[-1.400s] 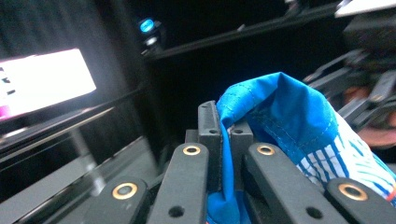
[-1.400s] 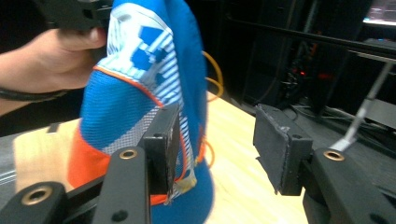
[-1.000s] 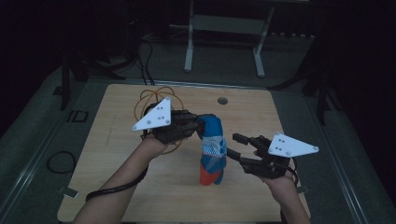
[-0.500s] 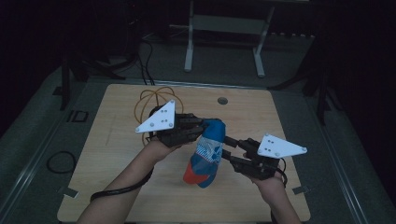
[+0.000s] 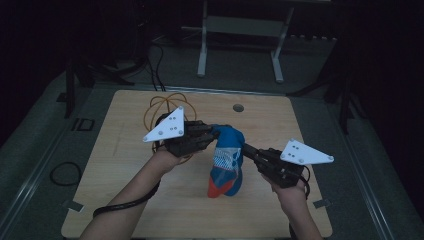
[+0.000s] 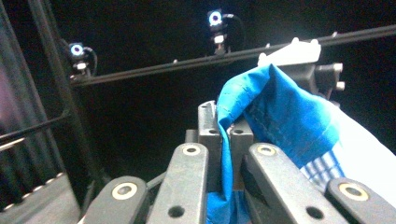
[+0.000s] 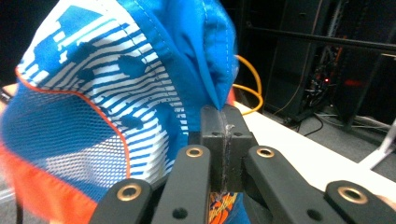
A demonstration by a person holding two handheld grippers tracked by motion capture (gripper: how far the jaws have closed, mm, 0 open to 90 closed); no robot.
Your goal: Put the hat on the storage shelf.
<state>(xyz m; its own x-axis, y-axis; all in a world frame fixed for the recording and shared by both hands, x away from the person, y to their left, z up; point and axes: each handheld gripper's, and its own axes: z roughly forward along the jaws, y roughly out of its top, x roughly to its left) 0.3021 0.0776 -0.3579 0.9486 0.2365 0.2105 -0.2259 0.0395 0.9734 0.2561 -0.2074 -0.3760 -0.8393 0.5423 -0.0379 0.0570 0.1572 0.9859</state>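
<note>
A blue garment [image 5: 226, 161] with white striped mesh and an orange hem hangs above the wooden table [image 5: 310, 130], held from both sides. My left gripper [image 5: 214, 132] is shut on its blue top edge; in the left gripper view the blue cloth [image 6: 280, 116] is pinched between the gripper's [image 6: 225, 128] pads. My right gripper [image 5: 246, 148] comes in from the right and has just been closing; it is now shut on the garment's blue edge. The right gripper view has that gripper [image 7: 225, 126] clamped on a fold of the cloth [image 7: 140, 70], with mesh and orange trim [image 7: 56, 186] hanging at the left.
An orange cable coil [image 5: 162, 106] lies on the table behind my left hand. A round hole [image 5: 238, 107] sits near the table's far edge. A metal stand [image 5: 240, 40] rises beyond the table. A black cable [image 5: 125, 202] trails from the left forearm.
The right gripper has closed onto the garment's edge. The garment, earlier hanging upright from the left gripper, has swung and now stretches between both grippers.
</note>
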